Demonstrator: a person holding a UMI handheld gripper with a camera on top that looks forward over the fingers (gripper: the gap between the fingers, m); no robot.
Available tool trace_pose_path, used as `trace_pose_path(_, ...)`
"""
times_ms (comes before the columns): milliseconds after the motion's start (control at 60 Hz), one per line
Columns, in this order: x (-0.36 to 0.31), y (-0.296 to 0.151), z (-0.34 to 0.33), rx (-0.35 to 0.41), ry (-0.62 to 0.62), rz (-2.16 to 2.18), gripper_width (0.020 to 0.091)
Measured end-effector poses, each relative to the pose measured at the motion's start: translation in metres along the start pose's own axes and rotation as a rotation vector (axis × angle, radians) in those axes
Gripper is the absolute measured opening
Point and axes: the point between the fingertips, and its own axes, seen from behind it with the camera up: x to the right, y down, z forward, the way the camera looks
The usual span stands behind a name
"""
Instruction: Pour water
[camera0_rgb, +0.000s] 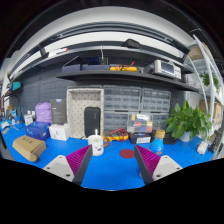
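- Gaping with nothing between them, the gripper (112, 165) fingers frame bare blue tabletop (112, 172); magenta pads (81, 158) face inward.
- White mug (97, 145): stands just ahead of the left finger, upright, untouched; the likely vessel, though no water source is identifiable.
- Risk, judged: an off-centre approach could let a finger knock the mug over; a loose grip could let it slip or spill.
- Red disc (127, 153): flat on the table, beyond the fingers.
- Cardboard box (29, 148): far left.
- Potted plant (189, 122): far right.
- Dark shelving (120, 72): along the rear wall.
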Motion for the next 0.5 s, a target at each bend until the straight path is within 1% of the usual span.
trace_pose_path(67,0.011,0.011,-0.004,-0.014,0.024,-0.009,0.0857)
trace_pose_path(117,0.026,0.03,-0.003,-0.008,0.027,-0.01,0.0857)
trace_pose_path(133,0.022,0.029,-0.001,-0.011,0.035,-0.01,0.0856)
trace_pose_path(200,0.051,0.06,-0.006,-0.037,0.059,-0.02,0.0853)
trace_pose_path(300,0.083,0.086,-0.009,-0.062,0.1,-0.011,0.0854)
trace_pose_path(417,0.122,0.096,0.0,-0.057,0.155,-0.004,0.0857)
trace_pose_path(500,0.137,0.093,0.017,-0.042,0.158,0.014,0.0847)
